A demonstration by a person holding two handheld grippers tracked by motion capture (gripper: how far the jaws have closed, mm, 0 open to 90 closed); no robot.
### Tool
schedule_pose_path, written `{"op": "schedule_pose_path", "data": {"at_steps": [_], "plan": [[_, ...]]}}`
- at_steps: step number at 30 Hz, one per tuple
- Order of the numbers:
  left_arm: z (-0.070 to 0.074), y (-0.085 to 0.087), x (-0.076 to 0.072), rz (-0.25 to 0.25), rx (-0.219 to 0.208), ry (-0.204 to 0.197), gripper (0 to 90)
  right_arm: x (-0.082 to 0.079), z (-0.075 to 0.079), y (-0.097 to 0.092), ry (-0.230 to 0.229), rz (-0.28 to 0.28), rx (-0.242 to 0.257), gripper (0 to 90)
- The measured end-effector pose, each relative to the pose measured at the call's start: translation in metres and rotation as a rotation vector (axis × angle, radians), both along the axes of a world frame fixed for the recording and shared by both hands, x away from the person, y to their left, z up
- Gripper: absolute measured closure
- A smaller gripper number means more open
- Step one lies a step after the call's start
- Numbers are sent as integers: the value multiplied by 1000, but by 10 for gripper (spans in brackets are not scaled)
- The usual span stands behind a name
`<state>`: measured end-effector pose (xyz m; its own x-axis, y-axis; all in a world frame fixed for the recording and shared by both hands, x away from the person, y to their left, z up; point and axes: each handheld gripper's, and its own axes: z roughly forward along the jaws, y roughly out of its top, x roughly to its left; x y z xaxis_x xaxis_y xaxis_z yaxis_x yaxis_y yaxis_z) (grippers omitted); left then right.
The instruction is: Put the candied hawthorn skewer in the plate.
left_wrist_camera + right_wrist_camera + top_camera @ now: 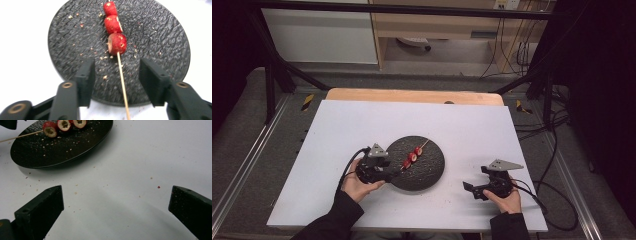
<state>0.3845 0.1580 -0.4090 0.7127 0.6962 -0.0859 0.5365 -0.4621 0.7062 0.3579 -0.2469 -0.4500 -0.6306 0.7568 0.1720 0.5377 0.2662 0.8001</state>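
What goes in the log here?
skewer: on plate | left hand-held gripper: open around stick | right hand-held gripper: open

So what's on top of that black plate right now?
A wooden skewer with three red fruit pieces lies on the black plate, amid scattered crumbs. Its bare end runs out between the open left gripper. The fruit covers the plate beneath it.

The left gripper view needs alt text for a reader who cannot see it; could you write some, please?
A wooden skewer carrying three red fruit pieces lies on a round black plate, its stick running between the open jaws of the left gripper, which do not touch it. Crumbs dot the plate.
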Motion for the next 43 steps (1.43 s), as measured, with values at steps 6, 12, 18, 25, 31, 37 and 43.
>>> {"op": "schedule_pose_path", "data": {"at_steps": [6,12,18,25,31,37,43], "plan": [[0,22,-2,8,7,-18,260,0,1,0,-3,-4,7,7],[-2,47,-7,31,3,-9,158,0,1,-1,-6,-4,6,6],[-6,74,-16,65,-12,-19,89,-1,2,-1,0,-8,9,6],[-19,102,-28,114,-27,-52,73,0,0,-1,8,-8,6,6],[-34,117,-36,137,-51,-57,74,0,-1,0,15,1,-9,6],[-40,124,-37,149,-41,-65,75,0,-3,0,30,-4,-10,6],[-42,127,-37,151,-39,-59,77,1,-3,0,37,1,-15,6]]}}
